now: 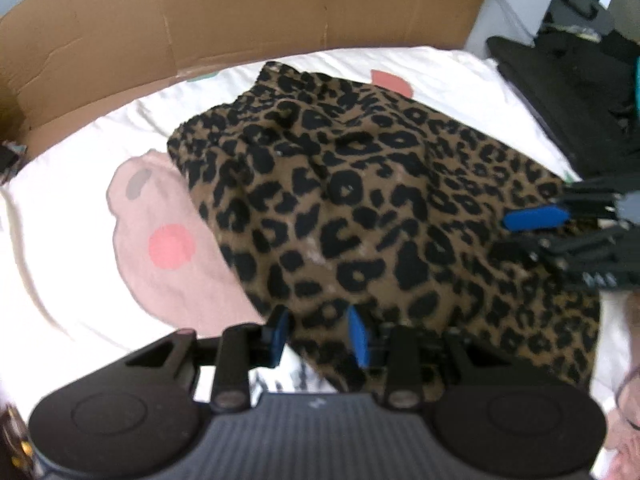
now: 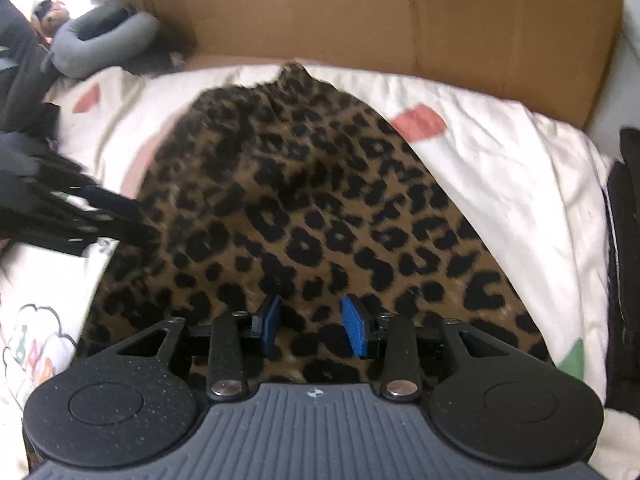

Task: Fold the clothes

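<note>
The brown, black-spotted leopard-print fleece garment (image 1: 360,208) lay bunched in a rough, lumpy heap on the white bedsheet printed with pink and red cartoon shapes (image 1: 72,248), in front of a flattened brown cardboard sheet (image 1: 240,12) standing along the far edge of the bed. Folding looked barely under way: no crisp edge or squared shape showed, so smoothing and the folds themselves seemed still to come. The left gripper (image 1: 318,334) hovered at the near left edge of the garment, its blue-padded jaws partly open with cloth lying between them but, as far as could be told, not pinched. The right gripper (image 2: 310,326) stood over the garment's near middle, jaws likewise partly open and gripping nothing. The left wrist view showed the pink face printed on the sheet and a dark black heap (image 1: 568,92) at the far right; the right wrist view alone showed a grey curved neck pillow (image 2: 104,40) at the far left corner.
</note>
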Available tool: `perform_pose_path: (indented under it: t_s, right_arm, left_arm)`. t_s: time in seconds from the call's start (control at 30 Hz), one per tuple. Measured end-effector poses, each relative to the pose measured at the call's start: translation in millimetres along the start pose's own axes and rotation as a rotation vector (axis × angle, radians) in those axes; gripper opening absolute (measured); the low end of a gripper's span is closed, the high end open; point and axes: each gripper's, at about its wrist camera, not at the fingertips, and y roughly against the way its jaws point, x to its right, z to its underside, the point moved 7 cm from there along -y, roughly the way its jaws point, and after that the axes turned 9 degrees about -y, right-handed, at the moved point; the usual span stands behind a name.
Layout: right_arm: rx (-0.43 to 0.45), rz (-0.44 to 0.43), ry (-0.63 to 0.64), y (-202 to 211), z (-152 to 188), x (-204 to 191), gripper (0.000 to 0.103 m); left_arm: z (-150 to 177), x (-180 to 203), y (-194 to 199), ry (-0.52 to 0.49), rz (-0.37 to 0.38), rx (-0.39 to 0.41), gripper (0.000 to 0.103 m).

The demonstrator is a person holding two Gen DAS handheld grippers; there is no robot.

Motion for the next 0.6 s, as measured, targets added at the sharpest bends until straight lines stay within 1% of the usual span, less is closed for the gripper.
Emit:
perform_pose_path:
  t_s: [0.17, 0.2, 0.23, 0.3, 0.37, 0.47, 0.6]
  right_arm:
    - [-0.026, 0.046, 0.002, 12.4, 12.1, 14.4, 0.041]
    - [-0.034, 0.055, 0.007, 15.8, 13.8, 15.9, 0.041]
    - [-0.04, 0.061, 0.01, 19.2, 14.4, 17.3, 0.041]
    - [-0.037, 0.05, 0.004, 30.3, 15.0, 18.0, 0.041]
    - [-0.028, 0.029, -0.001, 42.5, 15.9, 16.0, 0.041]
    - [-0.02, 0.006, 0.024, 60.7, 18.4, 7.2, 0.041]
    - [-0.011, -0.017, 0.08, 80.7, 22.2, -8.5, 0.042]
  left_arm:
    - [29.5, 6.9, 21.6, 0.095, 0.038, 0.037, 0.039]
    - [36.0, 7.9, 26.2, 0.113, 0.04, 0.043, 0.039]
    - [42.6, 9.1, 31.9, 0.121, 0.026, 0.041, 0.039]
    - [53.0, 11.3, 49.1, 0.149, -0.011, 0.058, 0.04]
    - [63.0, 14.9, 66.8, 0.195, 0.01, 0.082, 0.043]
    - [72.4, 19.8, 86.5, 0.204, 0.007, 0.087, 0.044]
    - [87.0, 24.0, 105.9, 0.246, 0.011, 0.104, 0.044]
